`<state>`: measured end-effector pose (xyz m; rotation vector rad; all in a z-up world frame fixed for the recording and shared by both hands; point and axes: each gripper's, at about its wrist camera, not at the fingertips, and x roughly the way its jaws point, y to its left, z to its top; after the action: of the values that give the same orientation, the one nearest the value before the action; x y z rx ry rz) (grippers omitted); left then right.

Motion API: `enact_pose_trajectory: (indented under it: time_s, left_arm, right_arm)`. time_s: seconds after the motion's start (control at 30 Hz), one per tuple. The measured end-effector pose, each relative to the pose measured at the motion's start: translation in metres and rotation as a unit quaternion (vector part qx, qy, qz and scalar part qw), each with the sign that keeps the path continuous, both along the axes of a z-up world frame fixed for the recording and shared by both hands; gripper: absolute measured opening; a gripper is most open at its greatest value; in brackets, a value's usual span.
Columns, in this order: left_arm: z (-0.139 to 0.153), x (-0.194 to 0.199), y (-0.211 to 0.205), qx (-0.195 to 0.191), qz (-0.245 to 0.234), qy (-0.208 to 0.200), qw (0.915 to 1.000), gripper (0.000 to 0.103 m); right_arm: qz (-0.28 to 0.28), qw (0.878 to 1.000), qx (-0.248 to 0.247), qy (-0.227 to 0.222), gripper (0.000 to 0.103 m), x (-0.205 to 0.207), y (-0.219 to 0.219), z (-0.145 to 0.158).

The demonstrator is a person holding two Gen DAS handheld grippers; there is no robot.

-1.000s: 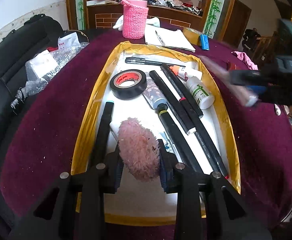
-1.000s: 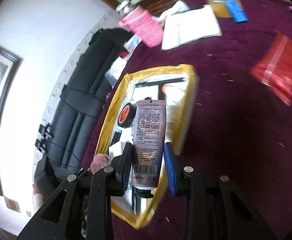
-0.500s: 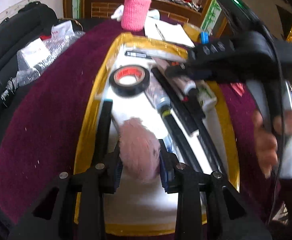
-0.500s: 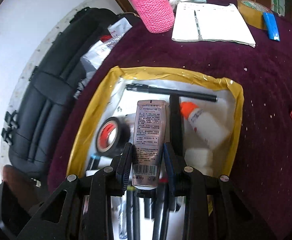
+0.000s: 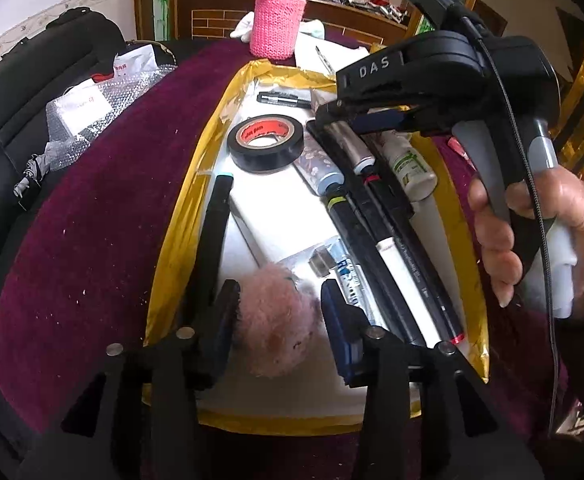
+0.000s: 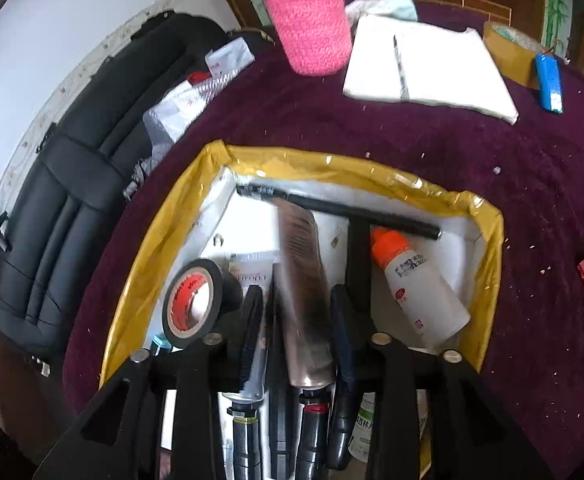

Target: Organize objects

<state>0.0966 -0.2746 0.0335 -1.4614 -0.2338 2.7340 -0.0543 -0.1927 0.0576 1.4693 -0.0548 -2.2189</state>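
Left wrist: pink pompom sits between the parted left claw jaws.

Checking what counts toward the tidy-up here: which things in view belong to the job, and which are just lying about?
Job: yellow-rimmed tray, pink fluffy ball, silver tube, black tape roll, orange-capped bottle, markers.
Lying about: pink knitted holder, notebook, brown tape roll, blue object, bubble wrap.

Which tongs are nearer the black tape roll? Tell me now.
Right. The right tongs hang just beside the tape roll, jaws just opening around a silver tube. The left tongs sit at the tray's near end, jaws just opening around a pink fluffy ball.
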Motion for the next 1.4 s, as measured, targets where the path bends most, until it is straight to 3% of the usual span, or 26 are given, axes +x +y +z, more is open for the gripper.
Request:
enact_pose_trajectory:
  time_s: [0.1, 0.23, 0.4, 0.47, 0.5, 0.57, 0.63, 0.67, 0.73, 0.83, 0.9, 1.13, 1.4]
  left_arm:
    - [0.005, 0.006, 0.002, -0.002, 0.006, 0.01, 0.9999, 0.042]
    - [0.016, 0.013, 0.007, -0.013, 0.018, 0.035, 0.9991, 0.055]
    - [0.036, 0.026, 0.023, -0.051, 0.033, 0.08, 0.9949, 0.057]
    - [0.047, 0.034, 0.032, -0.09, 0.063, 0.11, 0.9878, 0.058]
    - [0.054, 0.041, 0.037, -0.122, 0.087, 0.132, 0.9798, 0.06]
    - [0.069, 0.056, 0.048, -0.162, 0.125, 0.172, 0.9637, 0.081]
    - [0.083, 0.072, 0.056, -0.155, 0.141, 0.217, 0.9536, 0.095]
    - [0.087, 0.08, 0.057, -0.138, 0.141, 0.231, 0.9527, 0.102]
    - [0.089, 0.088, 0.059, -0.089, 0.138, 0.244, 0.956, 0.103]
    - [0.082, 0.083, 0.058, -0.038, 0.125, 0.207, 0.9696, 0.103]
    - [0.076, 0.078, 0.059, -0.026, 0.131, 0.183, 0.9741, 0.103]
    - [0.072, 0.083, 0.07, -0.087, 0.172, 0.177, 0.9652, 0.103]
    - [0.065, 0.08, 0.07, -0.088, 0.177, 0.159, 0.9672, 0.103]
  right_arm:
    - [-0.016, 0.998, 0.024, 0.057, 0.053, 0.01, 0.01, 0.021]
    - [-0.02, 0.995, 0.024, 0.097, 0.056, 0.03, 0.03, 0.046]
    - [-0.031, 0.993, 0.014, 0.114, 0.065, 0.059, 0.049, 0.053]
    - [-0.036, 0.993, 0.002, 0.113, 0.065, 0.068, 0.059, 0.053]
    - [-0.041, 0.993, -0.008, 0.113, 0.065, 0.076, 0.068, 0.054]
    - [-0.056, 0.991, -0.017, 0.118, 0.066, 0.085, 0.08, 0.053]
    - [-0.064, 0.989, -0.023, 0.13, 0.068, 0.101, 0.093, 0.054]
    - [-0.064, 0.989, -0.022, 0.135, 0.069, 0.101, 0.097, 0.054]
    - [-0.064, 0.986, -0.016, 0.153, 0.07, 0.113, 0.104, 0.055]
    - [-0.053, 0.984, -0.007, 0.17, 0.073, 0.137, 0.109, 0.054]
    - [-0.047, 0.983, 0.002, 0.178, 0.074, 0.152, 0.111, 0.051]
    - [-0.04, 0.981, 0.038, 0.184, 0.078, 0.177, 0.115, 0.027]
    - [-0.046, 0.986, 0.049, 0.151, 0.078, 0.173, 0.122, 0.008]
